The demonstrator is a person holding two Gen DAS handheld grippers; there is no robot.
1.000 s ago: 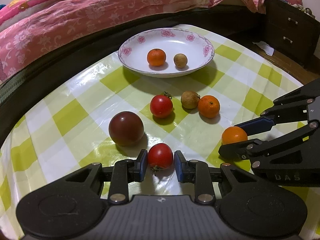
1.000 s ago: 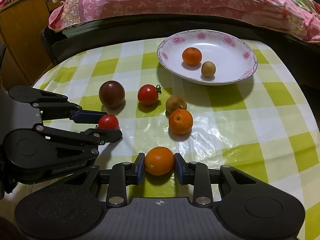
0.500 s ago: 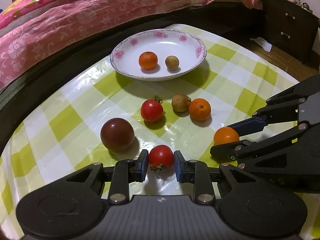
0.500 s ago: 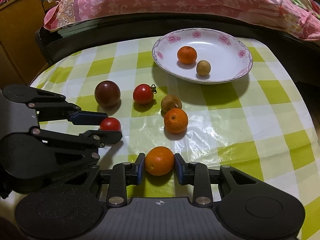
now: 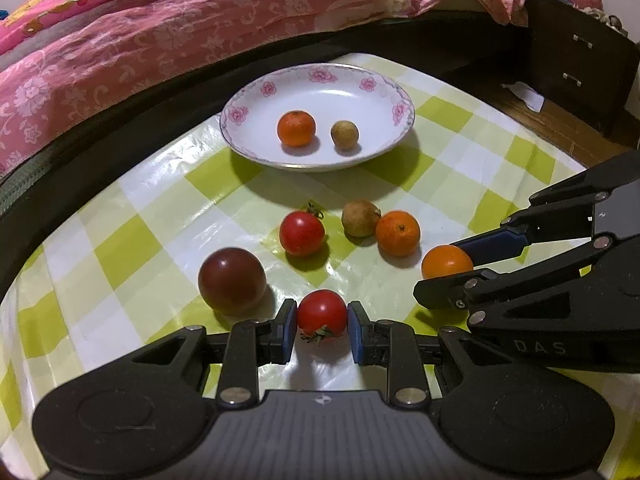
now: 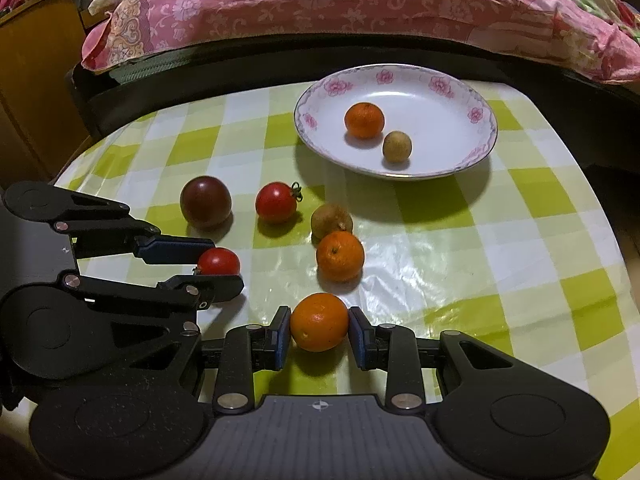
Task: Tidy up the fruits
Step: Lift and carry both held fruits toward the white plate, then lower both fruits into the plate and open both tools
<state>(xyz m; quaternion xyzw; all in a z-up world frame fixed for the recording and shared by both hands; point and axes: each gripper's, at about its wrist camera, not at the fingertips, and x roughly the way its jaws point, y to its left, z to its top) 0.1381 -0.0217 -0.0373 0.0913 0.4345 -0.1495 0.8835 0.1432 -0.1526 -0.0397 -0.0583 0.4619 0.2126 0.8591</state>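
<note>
My left gripper is shut on a small red tomato low over the checked tablecloth; the right wrist view shows this gripper pinching it at the left. My right gripper is shut on an orange, which also shows at the right of the left wrist view as the orange. A white flowered plate at the far side holds a mandarin and a small brown fruit.
Loose on the cloth between grippers and plate lie a dark purple tomato, a red tomato, a brown fruit and a mandarin. A bed with a pink quilt runs behind the table. Dark drawers stand at far right.
In the left wrist view the loose fruit has slid slightly left and down, so my left gripper has shifted a little with its tomato. The right gripper keeps its place and its hold.
</note>
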